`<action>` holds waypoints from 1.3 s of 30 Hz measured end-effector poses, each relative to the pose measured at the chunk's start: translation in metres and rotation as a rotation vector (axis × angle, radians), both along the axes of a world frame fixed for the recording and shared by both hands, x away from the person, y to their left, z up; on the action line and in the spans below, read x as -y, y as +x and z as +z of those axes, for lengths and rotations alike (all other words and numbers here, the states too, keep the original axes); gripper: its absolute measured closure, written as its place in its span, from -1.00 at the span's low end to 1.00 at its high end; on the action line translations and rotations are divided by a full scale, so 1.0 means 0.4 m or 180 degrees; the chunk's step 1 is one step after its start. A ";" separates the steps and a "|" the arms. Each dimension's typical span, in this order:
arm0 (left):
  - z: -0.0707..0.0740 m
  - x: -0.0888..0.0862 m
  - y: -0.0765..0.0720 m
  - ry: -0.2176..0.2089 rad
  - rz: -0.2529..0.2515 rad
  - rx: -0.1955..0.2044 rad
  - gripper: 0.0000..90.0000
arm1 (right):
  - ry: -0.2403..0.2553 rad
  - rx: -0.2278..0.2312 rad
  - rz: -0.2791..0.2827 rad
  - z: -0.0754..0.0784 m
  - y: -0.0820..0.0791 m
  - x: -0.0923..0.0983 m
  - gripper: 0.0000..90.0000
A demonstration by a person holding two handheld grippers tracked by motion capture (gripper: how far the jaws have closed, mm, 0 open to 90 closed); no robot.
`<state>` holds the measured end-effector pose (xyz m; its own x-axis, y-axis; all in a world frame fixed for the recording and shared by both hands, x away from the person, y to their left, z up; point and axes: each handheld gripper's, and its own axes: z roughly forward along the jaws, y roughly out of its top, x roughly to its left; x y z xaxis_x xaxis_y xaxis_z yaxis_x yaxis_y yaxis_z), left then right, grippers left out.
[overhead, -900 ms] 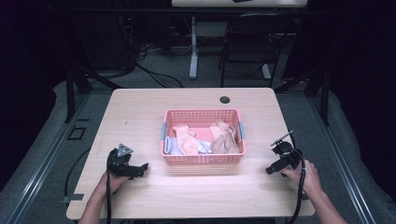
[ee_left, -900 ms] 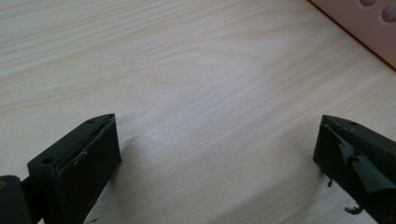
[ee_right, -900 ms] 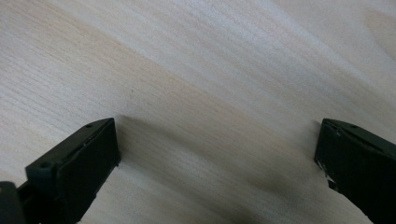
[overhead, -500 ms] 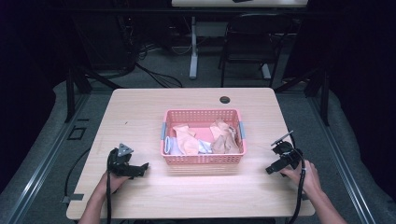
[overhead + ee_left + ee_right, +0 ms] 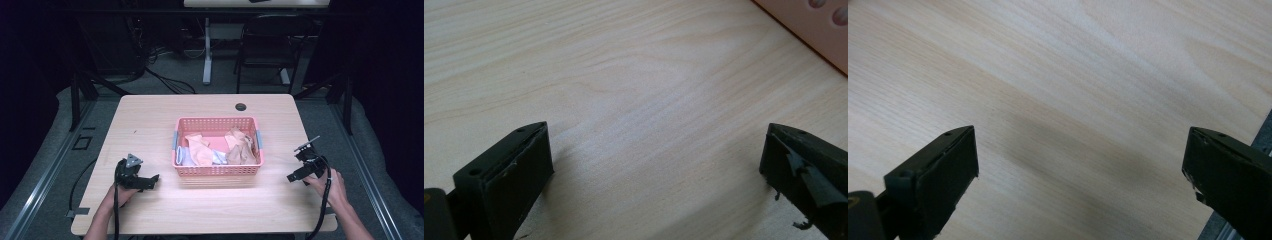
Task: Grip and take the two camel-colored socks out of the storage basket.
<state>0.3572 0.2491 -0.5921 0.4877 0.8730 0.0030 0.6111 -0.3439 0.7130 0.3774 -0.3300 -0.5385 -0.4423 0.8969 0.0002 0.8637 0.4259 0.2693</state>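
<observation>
A pink plastic basket [image 5: 216, 170] stands at the middle of the wooden table [image 5: 150, 120], holding crumpled cloths in peach, tan and light blue [image 5: 200, 149]. My left gripper [image 5: 150, 180] rests low over the table to the basket's left, open, nothing between its jaws. In the left gripper view the left gripper [image 5: 654, 165] looks down on bare wood, and a corner of the basket [image 5: 814, 30] shows at the top right. My right gripper [image 5: 294, 176] sits to the basket's right, near the table's right edge, also open and empty. In the right gripper view the right gripper [image 5: 1078, 170] faces bare wood.
A small black round grommet [image 5: 240, 106] sits near the table's far edge. The table's right edge [image 5: 1258, 135] lies close beside the right gripper. A chair [image 5: 265, 45] and desk legs stand on the floor beyond the table. Cables trail from both grippers.
</observation>
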 end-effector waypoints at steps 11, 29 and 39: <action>0.000 0.000 0.000 -0.0004 -0.0003 -0.0004 -0.99 | 0.0076 0.0126 0.0070 0.059 -0.013 -0.017 -0.97; 0.000 0.000 0.000 -0.0001 0.0001 -0.0005 -0.99 | 0.0284 0.0466 0.0222 0.189 -0.022 -0.082 -0.97; 0.000 0.000 0.000 0.0000 -0.0001 -0.0003 -0.99 | 0.0364 0.0625 0.0428 0.255 -0.008 -0.147 -0.96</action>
